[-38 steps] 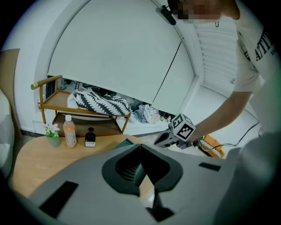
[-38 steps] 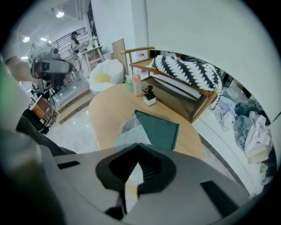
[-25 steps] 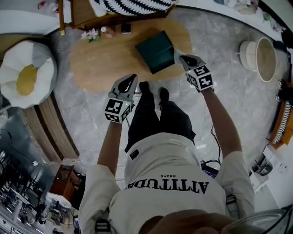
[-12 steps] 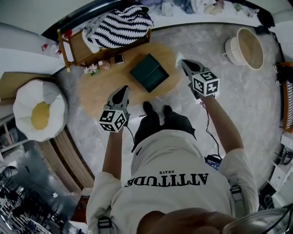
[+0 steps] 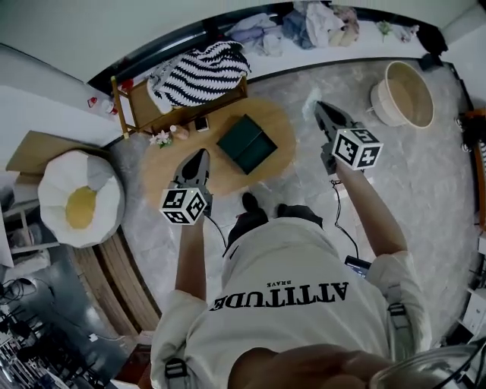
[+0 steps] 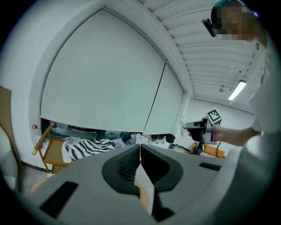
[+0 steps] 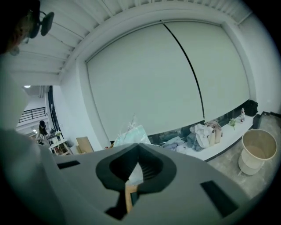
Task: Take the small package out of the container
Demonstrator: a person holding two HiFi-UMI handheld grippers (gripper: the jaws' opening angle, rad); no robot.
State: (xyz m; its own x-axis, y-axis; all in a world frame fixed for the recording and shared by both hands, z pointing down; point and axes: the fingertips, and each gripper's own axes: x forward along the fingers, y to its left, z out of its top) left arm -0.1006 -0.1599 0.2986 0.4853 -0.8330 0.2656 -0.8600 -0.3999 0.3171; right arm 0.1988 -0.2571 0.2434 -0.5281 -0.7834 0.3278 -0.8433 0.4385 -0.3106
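A dark green box, the container point(image 5: 247, 143), sits on the oval wooden table point(image 5: 171, 171). My right gripper point(image 5: 317, 105) is held up to the right of the table, past its edge, and is shut on a small pale crinkly package point(image 5: 310, 97). In the right gripper view the package point(image 7: 131, 132) sticks up from between the tips of the right gripper point(image 7: 139, 145). My left gripper point(image 5: 201, 154) hangs over the table's near left part, to the left of the box. It is shut with nothing in it, as the left gripper view point(image 6: 140, 146) also shows.
An egg-shaped cushion point(image 5: 80, 201) lies at the left. A wooden chair with a striped cloth point(image 5: 199, 72) stands behind the table. Small flowers point(image 5: 161, 138) lie on the table's far left. A beige tub point(image 5: 402, 95) stands on the floor at the right. Clothes point(image 5: 304, 23) are piled along the far ledge.
Both grippers have risen and drawn back from the box. The right one has moved right, off the table, with the package in it. The head view now takes in more of the room.
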